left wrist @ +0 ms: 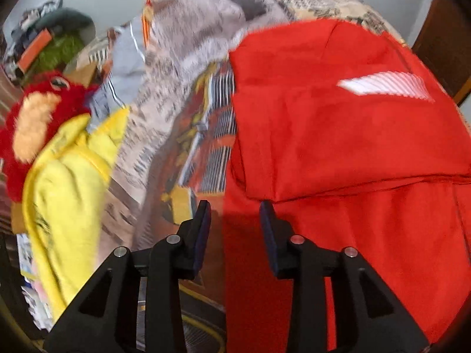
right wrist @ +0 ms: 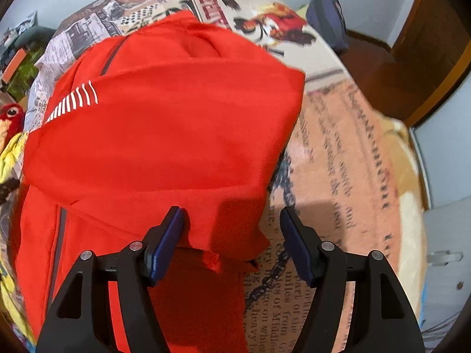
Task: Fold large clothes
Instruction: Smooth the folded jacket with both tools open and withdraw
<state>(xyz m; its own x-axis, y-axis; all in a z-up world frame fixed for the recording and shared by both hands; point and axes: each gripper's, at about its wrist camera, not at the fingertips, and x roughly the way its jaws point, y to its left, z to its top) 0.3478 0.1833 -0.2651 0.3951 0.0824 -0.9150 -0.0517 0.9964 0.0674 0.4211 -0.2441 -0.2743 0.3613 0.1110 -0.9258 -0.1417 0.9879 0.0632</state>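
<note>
A large red garment (left wrist: 338, 135) with a white striped mark lies on the bed, its upper part folded over the lower part. My left gripper (left wrist: 235, 214) hovers above the garment's left edge, jaws apart, with nothing pinched between the pads. From the right wrist view the same red garment (right wrist: 164, 129) fills the centre. My right gripper (right wrist: 232, 220) stands wide open over its lower right corner; the cloth lies beneath the fingers and is not clamped.
A printed newspaper-pattern bedsheet (left wrist: 182, 67) (right wrist: 347, 158) covers the bed. At the left lie a yellow garment (left wrist: 67, 182) and a red plush toy (left wrist: 32, 117). A wooden door (right wrist: 426, 58) and a dark blue bag (right wrist: 326, 20) stand past the bed's far right.
</note>
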